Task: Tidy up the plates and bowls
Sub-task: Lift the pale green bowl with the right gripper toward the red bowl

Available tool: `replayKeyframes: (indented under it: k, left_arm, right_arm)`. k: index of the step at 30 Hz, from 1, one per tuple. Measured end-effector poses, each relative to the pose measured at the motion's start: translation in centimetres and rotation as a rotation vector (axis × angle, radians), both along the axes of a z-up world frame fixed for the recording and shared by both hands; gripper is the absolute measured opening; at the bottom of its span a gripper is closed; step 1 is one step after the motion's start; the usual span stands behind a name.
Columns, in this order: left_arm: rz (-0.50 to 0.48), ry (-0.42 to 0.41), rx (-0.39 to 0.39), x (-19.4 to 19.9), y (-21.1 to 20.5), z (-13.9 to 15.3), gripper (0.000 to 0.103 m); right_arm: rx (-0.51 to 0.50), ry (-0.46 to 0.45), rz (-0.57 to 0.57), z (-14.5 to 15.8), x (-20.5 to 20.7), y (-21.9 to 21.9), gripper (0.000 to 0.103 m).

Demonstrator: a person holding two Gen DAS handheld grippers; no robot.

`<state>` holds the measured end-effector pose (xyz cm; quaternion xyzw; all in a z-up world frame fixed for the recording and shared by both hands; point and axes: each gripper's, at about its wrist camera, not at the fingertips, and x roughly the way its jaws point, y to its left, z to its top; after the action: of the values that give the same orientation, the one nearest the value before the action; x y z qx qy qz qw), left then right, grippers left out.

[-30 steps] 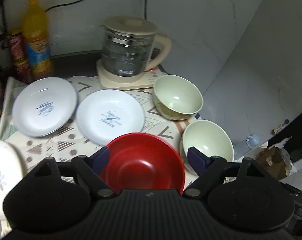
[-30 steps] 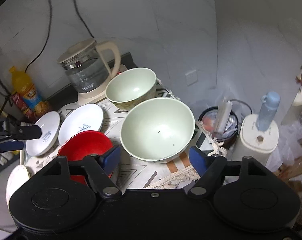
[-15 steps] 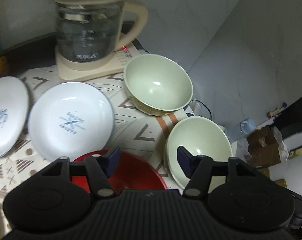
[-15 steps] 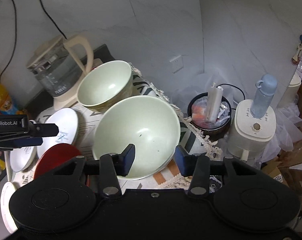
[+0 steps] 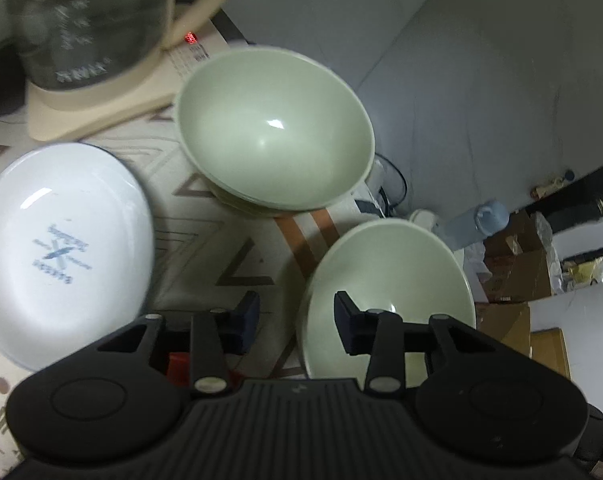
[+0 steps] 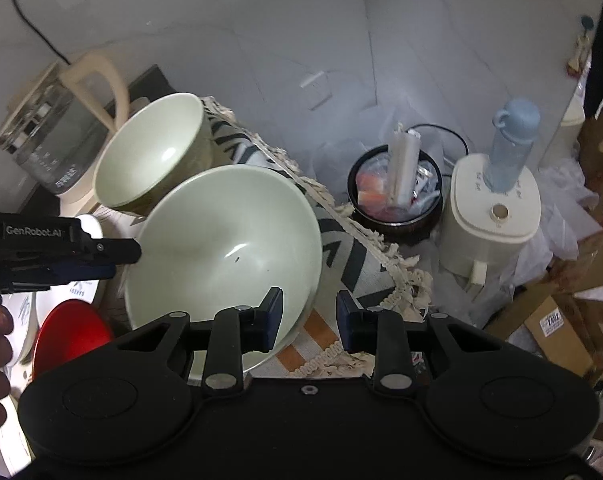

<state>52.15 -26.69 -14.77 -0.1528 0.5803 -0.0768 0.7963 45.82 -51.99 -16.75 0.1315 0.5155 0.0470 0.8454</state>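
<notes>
Two pale green bowls on the patterned tabletop (image 5: pixel 229 248), near its right edge. Near bowl (image 5: pixel 385 280) straddled at opposite rims by both grippers. Left gripper (image 5: pixel 295 314) over the bowl's left rim, jaws partly open, one pad outside the rim and one above the inside; touching or not, cannot tell. Right gripper (image 6: pixel 308 314) at the same bowl's (image 6: pixel 225 248) right rim, jaws likewise partly open, left pad over the inside, right pad outside above the fringed cloth edge (image 6: pixel 397 276); nothing gripped. Far bowl (image 5: pixel 273 128) just behind the near one, tilted, beside the glass kettle (image 5: pixel 85 24) on its cream base. White plate (image 5: pixel 61 256) with blue print left of the bowls, apart from them. Sliver of red bowl (image 6: pixel 71 340) at lower left in the right wrist view, mostly hidden under the left gripper in the other. Beyond the tabletop edge, on the floor: dark bin (image 6: pixel 395 200), cream appliance (image 6: pixel 495 212) with a blue bottle (image 6: pixel 511 140) on top, cardboard boxes (image 6: pixel 561 328).
</notes>
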Motion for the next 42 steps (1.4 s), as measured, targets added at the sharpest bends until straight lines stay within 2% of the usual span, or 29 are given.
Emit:
replayKeyframes:
  k: [3, 4, 7, 12, 16, 19, 21, 28, 38, 42]
  left_arm:
    - [-0.035, 0.01, 0.036, 0.7, -1.1, -0.9, 0.033]
    - [-0.046, 0.018, 0.044, 0.9, -1.4, -1.2, 0.032]
    - [-0.056, 0.037, 0.027, 1.3, -2.0, -1.9, 0.026]
    - [-0.076, 0.041, 0.06, 1.6, -2.8, -2.7, 0.02]
    - [-0.055, 0.053, 0.055, 1.8, -2.6, -3.2, 0.016]
    - [-0.036, 0.049, 0.051, 1.6, -2.2, -3.1, 0.012]
    - [-0.024, 0.047, 0.055, 1.4, -2.2, -3.0, 0.012]
    - [0.001, -0.02, 0.041, -0.1, -1.6, -0.5, 0.012]
    - [0.094, -0.137, 0.027, -3.2, 0.5, 5.3, 0.011]
    - [0.131, -0.19, 0.043, -5.0, 1.3, 7.3, 0.011]
  right_arm:
    - [0.002, 0.018, -0.022, -0.7, 0.3, -0.1, 0.029]
    - [0.01, 0.022, -0.027, -0.9, 0.4, -0.2, 0.027]
    - [0.043, 0.035, -0.052, -1.3, 0.6, -0.5, 0.023]
    - [0.058, 0.033, -0.062, -2.0, 0.7, -0.4, 0.02]
    - [0.06, 0.035, -0.044, -2.2, 0.9, 0.2, 0.013]
    - [0.048, 0.024, -0.032, -2.2, 0.9, 0.4, 0.013]
    - [0.079, 0.034, -0.045, -2.3, 1.0, 0.0, 0.013]
    - [0.084, -0.031, -0.031, -0.4, 0.3, 0.0, 0.013]
    - [0.139, -0.142, 0.031, 3.7, -1.0, 0.5, 0.013]
    - [0.156, -0.187, 0.071, 5.3, -1.5, 1.2, 0.013]
